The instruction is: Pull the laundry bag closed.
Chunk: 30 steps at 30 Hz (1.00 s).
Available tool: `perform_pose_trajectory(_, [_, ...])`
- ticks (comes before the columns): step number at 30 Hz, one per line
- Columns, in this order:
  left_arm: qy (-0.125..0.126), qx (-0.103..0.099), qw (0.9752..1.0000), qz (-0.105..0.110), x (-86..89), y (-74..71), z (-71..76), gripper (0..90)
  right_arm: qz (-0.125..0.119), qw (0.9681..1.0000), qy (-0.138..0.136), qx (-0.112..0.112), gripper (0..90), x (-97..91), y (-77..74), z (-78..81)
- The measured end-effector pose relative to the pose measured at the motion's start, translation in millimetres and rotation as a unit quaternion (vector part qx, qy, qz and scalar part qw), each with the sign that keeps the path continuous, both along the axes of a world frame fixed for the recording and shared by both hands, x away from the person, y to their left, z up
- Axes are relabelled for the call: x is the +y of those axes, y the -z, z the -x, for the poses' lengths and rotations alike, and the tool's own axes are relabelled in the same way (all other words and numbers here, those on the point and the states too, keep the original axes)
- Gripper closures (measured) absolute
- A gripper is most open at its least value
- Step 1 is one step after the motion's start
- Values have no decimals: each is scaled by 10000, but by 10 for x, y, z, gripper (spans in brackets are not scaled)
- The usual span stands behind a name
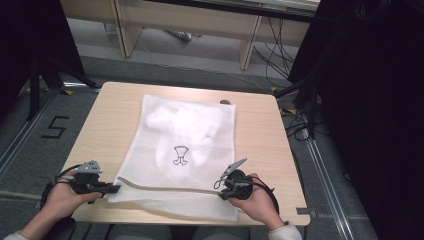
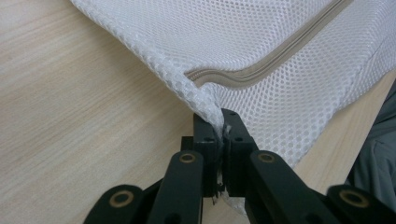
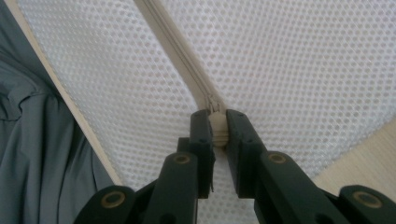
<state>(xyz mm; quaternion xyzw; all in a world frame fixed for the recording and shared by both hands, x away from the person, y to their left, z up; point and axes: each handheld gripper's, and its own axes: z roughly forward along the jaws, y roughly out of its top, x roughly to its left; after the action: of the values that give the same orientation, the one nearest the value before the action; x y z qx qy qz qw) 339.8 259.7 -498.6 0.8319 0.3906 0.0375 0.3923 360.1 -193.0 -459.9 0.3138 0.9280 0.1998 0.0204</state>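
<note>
A pale wooden surface (image 1: 105,125) stands on a grey floor (image 1: 30,145), with black curtains (image 1: 370,100) at the right and left edges of the high view and a wooden frame (image 1: 190,22) beyond the far edge. A "5" (image 1: 54,127) is marked on the floor to the left.

A white mesh bag (image 1: 200,120) lies flat on the middle of the surface, its long side running away from the person and its near edge close to the surface's near edge. Something white (image 1: 170,125) shows dimly through the mesh inside it, and a small black drawing (image 1: 180,155) sits on the bag's middle. A beige zipper (image 1: 165,188) runs across the bag near its near end, from the left corner toward the right.

The left gripper (image 1: 111,188) rests at the bag's near left corner, held in the left hand (image 1: 65,197). In the left gripper view its fingers (image 2: 205,135) are clenched on the mesh corner, just below where the zipper (image 2: 261,70) ends; the mesh rises into a small pinched fold between them.

The right gripper (image 1: 222,192) sits on the bag's near right part, held in the right hand (image 1: 260,200). In the right gripper view its fingers (image 3: 238,135) are clenched on the beige zipper pull (image 3: 217,126), with the zipper (image 3: 173,42) running up and away from them across the mesh.

A grey sleeve (image 3: 32,140) shows beyond the surface's edge in that view.
</note>
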Motion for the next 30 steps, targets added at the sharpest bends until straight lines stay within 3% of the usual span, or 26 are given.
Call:
perform_pose_trajectory(6, [-63,-59,10000,26,-5,10,3,857,32,10000,86,7,820,-100,17,7])
perform_pose_trajectory(7, [-37,-22,10000,-82,0,-3,1,857,38,9999,116,45,819,-127,21,10])
perform_pose_trajectory(9, [-75,-49,10000,39,-17,14,5,857,47,9998,162,58,819,-172,28,18])
perform_pose_trajectory(17, [-59,-44,10000,19,-10,13,3,857,61,9996,231,156,819,-255,53,42])
perform_pose_trajectory(18, [-50,5,10000,-70,-4,0,4,857,66,9995,257,163,819,-253,61,44])
perform_pose_trajectory(20, [-56,-42,10000,15,-7,12,3,857,81,9993,309,210,819,-252,71,53])
perform_pose_trajectory(28, [-38,19,10000,-52,-6,11,2,855,220,9994,152,206,818,-266,108,24])
perform_pose_trajectory(30, [-44,22,10000,21,-12,26,2,852,266,9995,77,175,818,-271,116,15])
